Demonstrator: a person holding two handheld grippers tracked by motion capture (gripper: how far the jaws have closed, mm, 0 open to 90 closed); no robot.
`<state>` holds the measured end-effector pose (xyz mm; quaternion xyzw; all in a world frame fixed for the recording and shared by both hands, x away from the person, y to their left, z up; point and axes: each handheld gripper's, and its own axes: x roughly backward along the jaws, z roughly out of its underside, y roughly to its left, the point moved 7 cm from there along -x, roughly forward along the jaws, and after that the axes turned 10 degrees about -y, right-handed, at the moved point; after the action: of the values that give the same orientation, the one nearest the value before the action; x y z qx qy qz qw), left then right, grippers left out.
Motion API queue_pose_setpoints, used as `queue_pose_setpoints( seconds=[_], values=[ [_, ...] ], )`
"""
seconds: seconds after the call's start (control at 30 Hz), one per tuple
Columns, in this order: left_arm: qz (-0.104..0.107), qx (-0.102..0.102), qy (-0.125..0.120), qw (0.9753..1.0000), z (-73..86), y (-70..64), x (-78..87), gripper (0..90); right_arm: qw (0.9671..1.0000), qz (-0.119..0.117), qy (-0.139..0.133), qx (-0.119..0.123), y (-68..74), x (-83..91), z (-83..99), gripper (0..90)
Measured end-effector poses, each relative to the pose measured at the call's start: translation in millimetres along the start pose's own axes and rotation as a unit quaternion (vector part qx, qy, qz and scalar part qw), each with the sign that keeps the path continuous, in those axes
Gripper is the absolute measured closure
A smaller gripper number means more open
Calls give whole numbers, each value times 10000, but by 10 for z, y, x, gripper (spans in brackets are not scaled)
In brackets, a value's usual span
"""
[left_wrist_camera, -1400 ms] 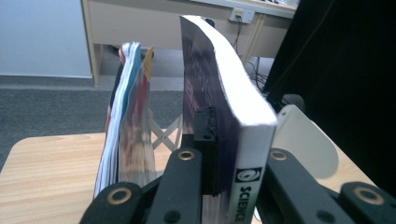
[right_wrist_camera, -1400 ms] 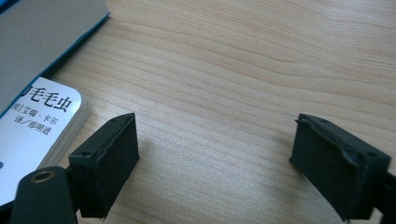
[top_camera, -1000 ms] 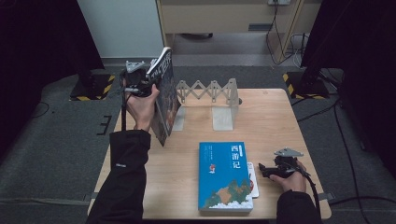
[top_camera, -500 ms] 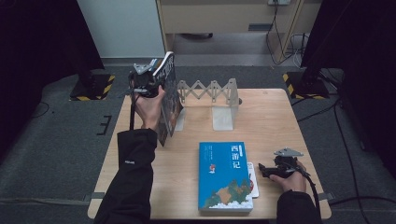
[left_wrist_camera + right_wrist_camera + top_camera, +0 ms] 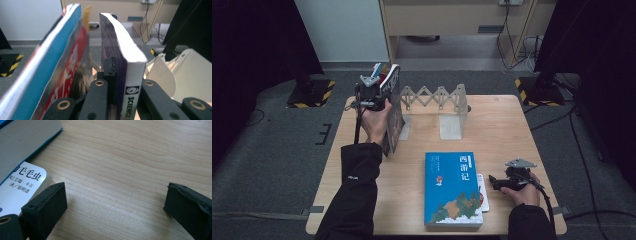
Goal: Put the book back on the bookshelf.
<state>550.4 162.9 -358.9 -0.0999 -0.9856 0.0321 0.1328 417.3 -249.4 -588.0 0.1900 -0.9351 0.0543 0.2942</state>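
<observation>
- At the desk's (image 5: 512, 125) far-left corner: left gripper (image 5: 374, 97) is raised above the surface, clamped on a dark book (image 5: 393, 112) held upright, spine toward the person.
- Left gripper view: both jaws pinch the lower end of that book (image 5: 125, 65), one on each cover; spine reads "SCIENCE", white page edge runs up and away.
- Same view, a second book (image 5: 62, 65) with a red and blue cover stands just beside the held one; it is blurred and I can't tell whether it touches the gripper.
- High view: the held book's lower corner sits at or just above the desk near the left edge; contact unclear.
- Folding rack (image 5: 439, 97) stands along the far edge, middle of the desk, just right of the held book. Its pale dividers (image 5: 190, 72) show at the right of the left gripper view.
- Near edge, middle: a blue book (image 5: 452, 187) lies flat, cover up, with Chinese title text.
- A smaller white book (image 5: 482, 186) lies under its right side, sticking out a little; its rounded corner with black Chinese print (image 5: 22, 182) shows in the right gripper view.
- Near-right corner: right gripper (image 5: 494, 182) rests low on the desk, jaws spread wide with nothing between them, pointing left at the blue book.
- Right gripper view: bare wood (image 5: 120, 170) lies between the jaws; one jaw is just beside the white book's corner.
</observation>
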Motion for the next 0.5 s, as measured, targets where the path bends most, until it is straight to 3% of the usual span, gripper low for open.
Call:
queue_pose_setpoints(
  seconds=[0.37, 0.5],
  values=[
    [-13, -207, 230, 9995, 80, -4, 61, 815, 10000, -6, 0, 4, -1, -1, 0, 43],
    [44, -146, 331, 9993, 161, 33, 89, 810, 10000, -7, 0, 4, -1, -1, -1, 43]
  ],
)
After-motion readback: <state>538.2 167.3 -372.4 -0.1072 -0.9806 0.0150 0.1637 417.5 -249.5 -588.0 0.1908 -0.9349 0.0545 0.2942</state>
